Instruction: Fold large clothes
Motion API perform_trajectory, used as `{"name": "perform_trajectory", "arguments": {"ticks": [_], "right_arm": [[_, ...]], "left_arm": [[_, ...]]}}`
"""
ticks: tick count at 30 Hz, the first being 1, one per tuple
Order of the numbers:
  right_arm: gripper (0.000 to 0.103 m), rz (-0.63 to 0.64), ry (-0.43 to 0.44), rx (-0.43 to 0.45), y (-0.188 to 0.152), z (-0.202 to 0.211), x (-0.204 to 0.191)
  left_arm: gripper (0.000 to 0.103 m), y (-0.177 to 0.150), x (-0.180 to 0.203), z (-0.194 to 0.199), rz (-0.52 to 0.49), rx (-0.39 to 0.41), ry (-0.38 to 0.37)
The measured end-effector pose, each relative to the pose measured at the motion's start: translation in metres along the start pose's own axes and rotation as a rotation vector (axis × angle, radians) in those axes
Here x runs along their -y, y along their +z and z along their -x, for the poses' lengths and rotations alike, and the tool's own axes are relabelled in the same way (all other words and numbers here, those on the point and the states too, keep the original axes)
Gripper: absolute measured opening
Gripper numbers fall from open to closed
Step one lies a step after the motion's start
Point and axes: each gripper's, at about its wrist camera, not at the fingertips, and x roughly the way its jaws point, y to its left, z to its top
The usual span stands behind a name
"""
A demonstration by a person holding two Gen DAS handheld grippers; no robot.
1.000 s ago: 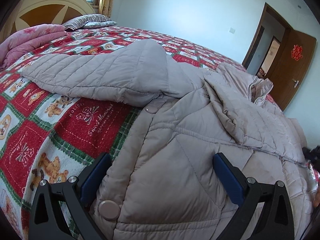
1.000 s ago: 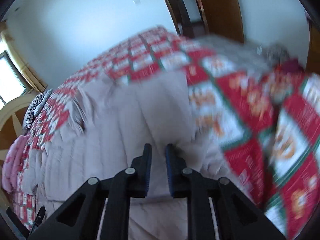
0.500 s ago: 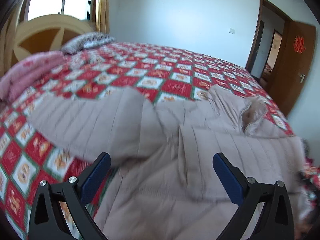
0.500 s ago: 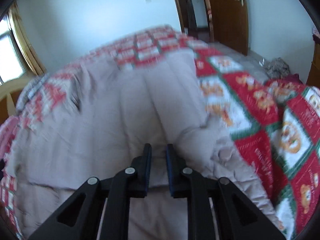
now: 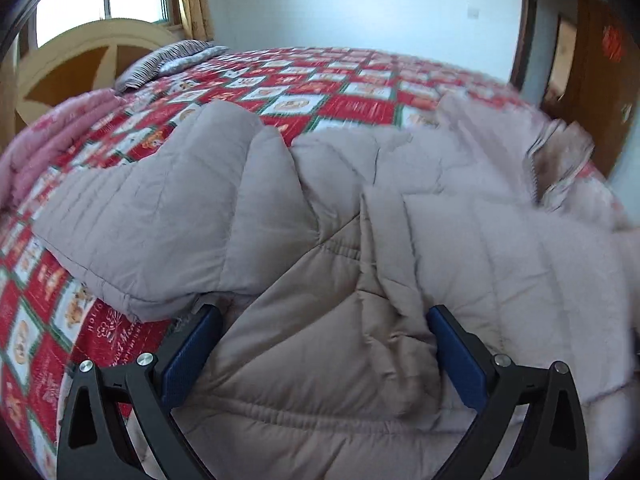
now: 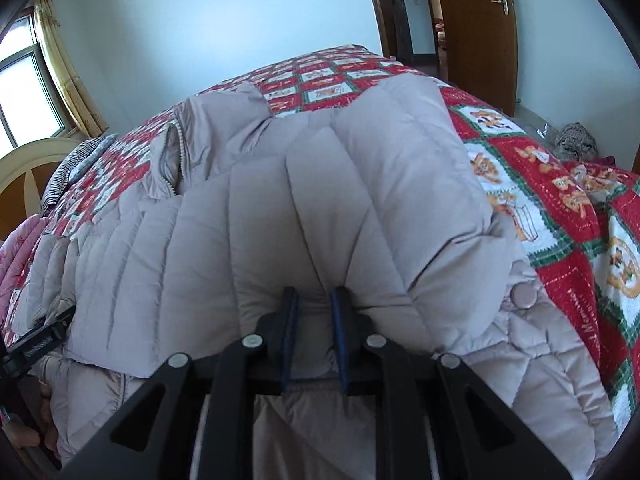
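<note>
A beige quilted down coat (image 5: pixel 360 240) lies spread on the bed, one sleeve (image 5: pixel 168 220) stretched out to the left and the zipped collar (image 5: pixel 560 168) at the far right. My left gripper (image 5: pixel 323 312) hovers open and wide over the coat's body, its left finger just under the sleeve's hem. In the right wrist view, a puffy flap of the coat (image 6: pixel 360 180) is doubled over the body. My right gripper (image 6: pixel 315 292) is shut on the near edge of that flap, with fabric bunched between the pads. A round snap button (image 6: pixel 525 295) shows beside it.
The bed wears a red, white and green bear-print quilt (image 6: pixel 560 200). A pink blanket (image 5: pixel 48 140), a striped pillow (image 5: pixel 172 60) and a cream headboard (image 5: pixel 80 56) stand at its head. A brown door (image 6: pixel 472 28) is open beyond the foot, with a grey bundle (image 6: pixel 576 140) on the floor.
The right gripper has drawn the held flap across the coat's body and its view has levelled and sharpened. The left gripper, still open, has slid across the coat toward the sleeve's hem.
</note>
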Motion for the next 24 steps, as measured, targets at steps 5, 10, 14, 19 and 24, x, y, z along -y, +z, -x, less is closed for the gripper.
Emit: {"name": "perform_trajectory", "arguments": {"ticks": [5, 10, 14, 19, 24], "right_arm": [[0.026, -0.022, 0.049, 0.011, -0.005, 0.004, 0.003], [0.043, 0.013, 0.066, 0.015, -0.007, 0.006, -0.007], [0.047, 0.051, 0.034, 0.014, -0.008, 0.004, -0.015], [0.049, 0.054, 0.033, 0.014, -0.009, 0.003, -0.016], [0.052, 0.065, 0.03, 0.014, -0.01, 0.003, -0.017]], "left_arm": [[0.102, 0.013, -0.084, 0.054, 0.213, 0.142, -0.019], [0.102, 0.039, -0.213, 0.053, 0.468, 0.136, 0.286], [0.102, 0.045, -0.291, 0.03, 0.62, 0.116, 0.378], [0.064, 0.046, -0.338, -0.01, 0.745, 0.054, 0.283], [0.052, 0.041, -0.341, -0.034, 0.765, 0.013, 0.276]]}}
